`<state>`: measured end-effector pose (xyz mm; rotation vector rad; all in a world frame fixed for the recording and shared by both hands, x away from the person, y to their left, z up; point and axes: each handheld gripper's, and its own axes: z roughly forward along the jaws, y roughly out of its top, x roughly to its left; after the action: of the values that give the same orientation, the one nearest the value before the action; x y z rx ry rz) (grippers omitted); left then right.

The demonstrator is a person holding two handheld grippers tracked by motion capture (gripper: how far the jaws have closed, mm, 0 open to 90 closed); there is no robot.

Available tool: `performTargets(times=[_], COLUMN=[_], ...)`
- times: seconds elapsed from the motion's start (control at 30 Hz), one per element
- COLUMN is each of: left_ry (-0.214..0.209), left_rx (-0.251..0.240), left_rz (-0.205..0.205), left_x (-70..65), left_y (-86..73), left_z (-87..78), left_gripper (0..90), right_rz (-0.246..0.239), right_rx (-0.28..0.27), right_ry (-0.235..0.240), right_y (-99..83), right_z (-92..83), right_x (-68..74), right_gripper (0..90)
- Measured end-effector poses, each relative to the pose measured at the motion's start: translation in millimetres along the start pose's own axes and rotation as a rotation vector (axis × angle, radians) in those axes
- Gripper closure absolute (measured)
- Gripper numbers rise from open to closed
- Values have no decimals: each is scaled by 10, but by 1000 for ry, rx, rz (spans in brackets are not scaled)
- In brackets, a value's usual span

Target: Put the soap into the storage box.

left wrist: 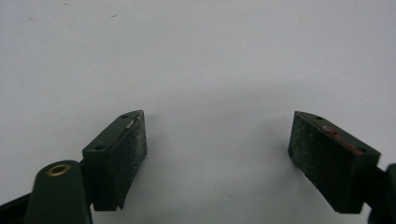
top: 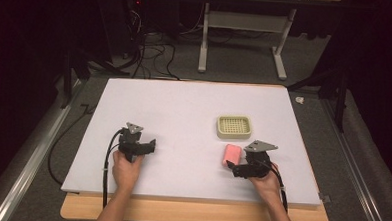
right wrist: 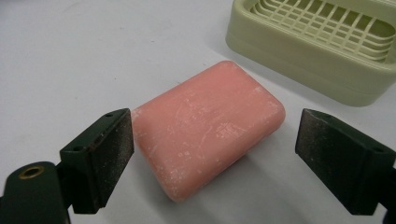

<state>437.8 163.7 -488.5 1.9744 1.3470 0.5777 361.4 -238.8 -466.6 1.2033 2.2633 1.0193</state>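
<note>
My right gripper was spread wide w/ the pink soap bar sitting between the jaws. The left jaw looked to be touching or just beside the bar's near-left corner, can't tell which; the right jaw stood apart from it. The bar lay flat on the white table, not lifted. In the high view the soap was at abt 10 o'clock from my right hand, just beside the gripper's front.

The pale green soap dish w/ its grid insert was at approx 1 o'clock from the bar in the right gripper view, near but not touching. In the high view the dish sat at 12 o'clock from the soap.

My left gripper was also spread, w/ nothing between the jaws, just bare table beneath. In the high view it was at 9 o'clock from the soap, well apart, my left hand behind it near the table's near edge.
</note>
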Motion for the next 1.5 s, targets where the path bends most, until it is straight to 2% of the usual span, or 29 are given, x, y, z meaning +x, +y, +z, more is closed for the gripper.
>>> performTargets(times=[0.2, 0.97, 1.5], left_ry=[0, 0, -1], left_rx=[0, 0, 0], left_rz=[0, -1, -1], left_x=[0, 1, 2], left_y=[0, 0, 0], left_z=[0, 2, 2], left_gripper=[198, 198, 198], right_rz=[-26, -41, -21], right_rx=[4, 17, 58], right_ry=[-6, -3, 10], right_y=[45, 151, 118], right_z=[34, 122, 287], right_x=[20, 16, 9], right_gripper=[119, 116, 121])
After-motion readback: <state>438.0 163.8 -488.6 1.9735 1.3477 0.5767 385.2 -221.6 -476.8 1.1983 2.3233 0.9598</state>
